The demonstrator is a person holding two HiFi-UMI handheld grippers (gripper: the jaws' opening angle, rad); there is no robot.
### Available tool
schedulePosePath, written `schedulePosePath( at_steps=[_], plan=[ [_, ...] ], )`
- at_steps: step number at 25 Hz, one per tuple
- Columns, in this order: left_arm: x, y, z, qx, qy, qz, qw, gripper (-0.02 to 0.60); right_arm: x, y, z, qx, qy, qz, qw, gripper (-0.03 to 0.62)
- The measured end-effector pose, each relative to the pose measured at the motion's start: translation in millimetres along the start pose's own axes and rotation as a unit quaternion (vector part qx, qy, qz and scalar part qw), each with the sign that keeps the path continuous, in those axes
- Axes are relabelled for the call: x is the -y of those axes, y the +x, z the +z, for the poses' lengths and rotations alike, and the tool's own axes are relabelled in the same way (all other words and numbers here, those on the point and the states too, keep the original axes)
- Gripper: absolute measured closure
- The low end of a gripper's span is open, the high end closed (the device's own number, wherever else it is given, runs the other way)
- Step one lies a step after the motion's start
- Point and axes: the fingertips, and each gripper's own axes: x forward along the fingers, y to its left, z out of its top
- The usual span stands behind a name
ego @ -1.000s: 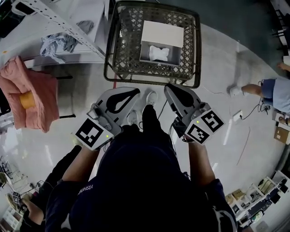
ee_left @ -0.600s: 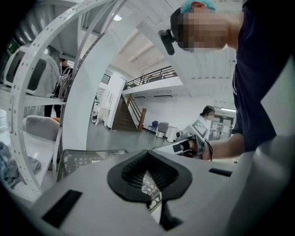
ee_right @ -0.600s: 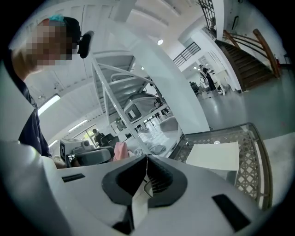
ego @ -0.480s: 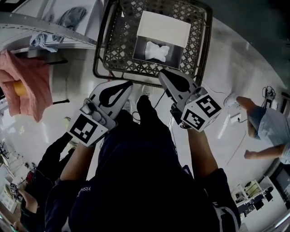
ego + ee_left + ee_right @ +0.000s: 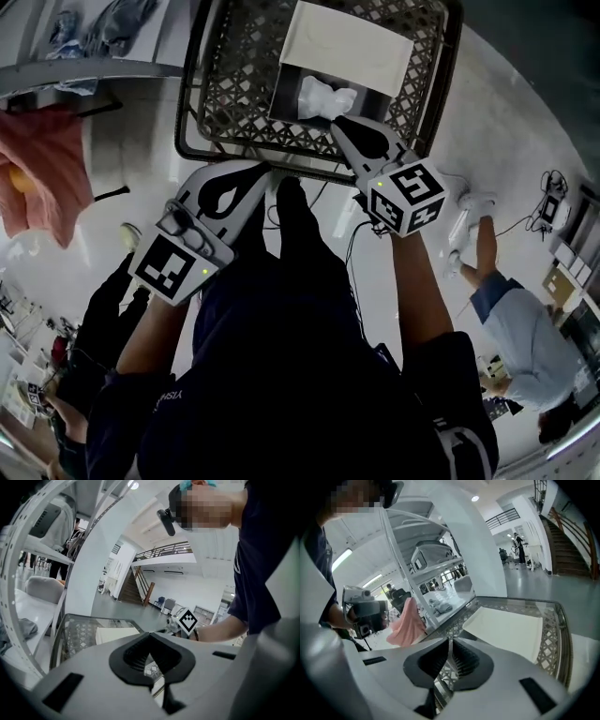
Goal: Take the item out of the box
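Right gripper [image 5: 340, 125], fingers pressed together on nothing, points at the open box [image 5: 345, 47]. The white item [image 5: 324, 95] lies inside it, just beyond those fingertips. Left gripper [image 5: 263, 172], fingers likewise closed and empty, noses at the wire basket [image 5: 234, 86] rim.

- The person is wearing a dark navy short-sleeved top [image 5: 300, 375], pale lettering [image 5: 173, 396] on the left sleeve.
- The left claw [image 5: 265, 172] and right claw [image 5: 336, 124] are showing light grey shells, black ribbed pads [image 5: 135, 656], black-and-white marker cubes [image 5: 173, 272].
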Motion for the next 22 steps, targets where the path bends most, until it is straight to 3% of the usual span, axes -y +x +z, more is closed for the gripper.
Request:
schedulePosePath(
  at_steps=[7,10,14,22],
  plan=[
    [-33.3,15.4,-26.4,-0.022,-0.027,-0.023,0.9991,0.575,43.5,52.2,-38.4,-0.096,-0.050,-0.025,0.994,0.563],
    [-40.2,17.6,-31.2,-0.027,-0.045,-0.025,0.9983,0.575,54.2,62.9,-48.8,-0.132,-0.069,-0.029,0.988,0.528],
    [-52.2,19.6,-36.6,-0.033,-0.056,-0.024,0.9976,0.575,64.4,76.3,-60.4,-0.175,-0.108,-0.035,0.978,0.526],
    [-68.1,24.0,-38.8,-0.033,-0.068,-0.016,0.9970,0.575,75.2,88.3,-82.0,-0.233,-0.140,-0.035,0.962,0.520]
  ],
)
